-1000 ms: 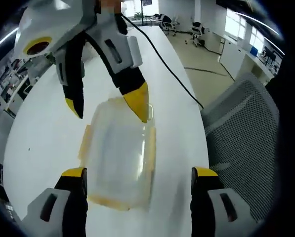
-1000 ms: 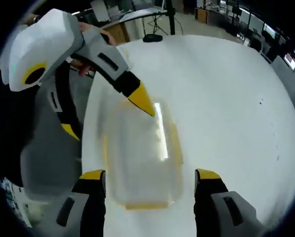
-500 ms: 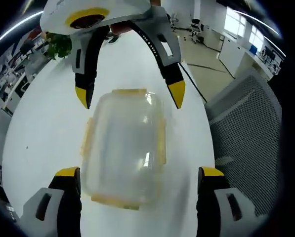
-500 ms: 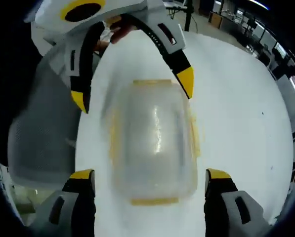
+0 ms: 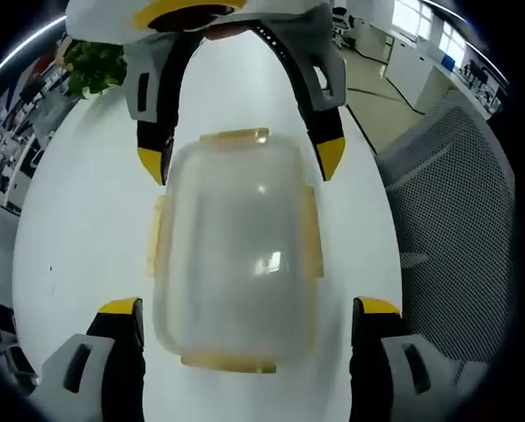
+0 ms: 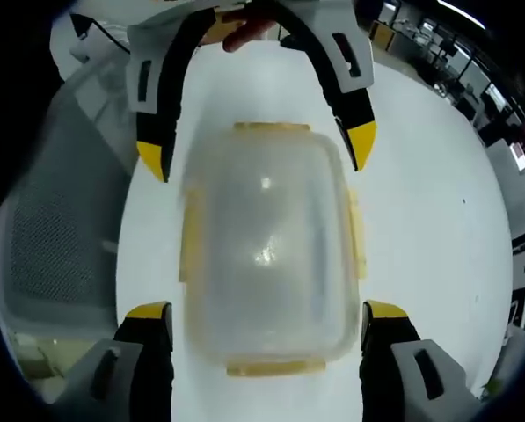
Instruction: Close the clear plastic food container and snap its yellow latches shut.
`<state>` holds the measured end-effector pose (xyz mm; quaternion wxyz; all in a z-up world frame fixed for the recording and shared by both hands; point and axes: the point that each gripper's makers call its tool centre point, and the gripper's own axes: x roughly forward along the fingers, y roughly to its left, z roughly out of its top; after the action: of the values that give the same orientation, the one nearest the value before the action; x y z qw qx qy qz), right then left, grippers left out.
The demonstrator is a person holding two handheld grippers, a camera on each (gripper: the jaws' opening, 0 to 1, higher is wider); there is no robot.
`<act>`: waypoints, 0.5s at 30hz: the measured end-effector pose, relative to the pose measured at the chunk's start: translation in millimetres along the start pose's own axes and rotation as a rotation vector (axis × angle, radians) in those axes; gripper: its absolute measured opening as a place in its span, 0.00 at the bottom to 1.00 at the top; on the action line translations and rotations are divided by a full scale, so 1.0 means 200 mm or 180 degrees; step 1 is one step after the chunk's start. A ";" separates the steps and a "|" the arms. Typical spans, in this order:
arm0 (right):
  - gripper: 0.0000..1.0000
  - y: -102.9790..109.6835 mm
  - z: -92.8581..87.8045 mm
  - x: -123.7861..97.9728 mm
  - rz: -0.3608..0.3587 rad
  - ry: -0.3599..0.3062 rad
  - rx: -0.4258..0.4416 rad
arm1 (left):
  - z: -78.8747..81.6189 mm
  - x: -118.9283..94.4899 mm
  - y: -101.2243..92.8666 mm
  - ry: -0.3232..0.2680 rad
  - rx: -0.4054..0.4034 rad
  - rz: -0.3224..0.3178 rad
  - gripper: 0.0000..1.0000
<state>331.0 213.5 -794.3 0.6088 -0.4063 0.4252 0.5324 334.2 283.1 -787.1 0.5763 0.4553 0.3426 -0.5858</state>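
A clear plastic food container (image 5: 234, 251) with its lid on lies flat on the white table (image 5: 77, 237); yellow latches (image 5: 234, 137) run along its four sides. My left gripper (image 5: 244, 316) stands open, its yellow-tipped jaws either side of the container's near end. The right gripper (image 5: 240, 163) faces it from the far end, also open, tips beside the far corners. In the right gripper view the same container (image 6: 266, 251) lies between my right gripper's (image 6: 266, 321) open jaws, with the left gripper (image 6: 253, 149) opposite and a yellow latch (image 6: 275, 367) at the near edge.
A grey mesh office chair (image 5: 447, 229) stands close to the table's edge, seen again as the chair (image 6: 55, 237) in the right gripper view. A green plant (image 5: 91, 66) sits at the far end. Desks and chairs fill the room behind.
Both grippers have squared up over the container's two ends, facing each other. The right gripper's jaws now straddle the far end instead of one tip resting on the lid.
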 end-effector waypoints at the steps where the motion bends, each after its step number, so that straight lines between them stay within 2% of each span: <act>1: 0.88 0.00 0.00 0.01 -0.0004 -0.0001 -0.0007 | 0.00 0.01 0.01 0.0035 -0.0012 -0.0001 0.97; 4: 0.87 -0.01 -0.01 0.02 0.0007 0.0012 0.0014 | 0.00 0.04 0.01 0.0101 -0.0058 -0.0038 0.97; 9: 0.85 -0.02 -0.01 0.03 0.0026 -0.0032 0.0103 | -0.02 0.07 0.02 0.0186 0.0010 0.0048 0.88; 13: 0.84 0.00 -0.01 0.03 0.0051 -0.0012 0.0123 | -0.02 0.08 0.04 0.0182 0.0027 0.0145 0.85; 15: 0.84 -0.01 -0.01 0.04 0.0030 0.0019 0.0139 | -0.02 0.08 0.04 0.0166 0.0011 0.0112 0.84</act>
<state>332.4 214.2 -802.4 0.6137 -0.3925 0.4404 0.5247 343.7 280.2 -802.1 0.5766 0.4774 0.3484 -0.5642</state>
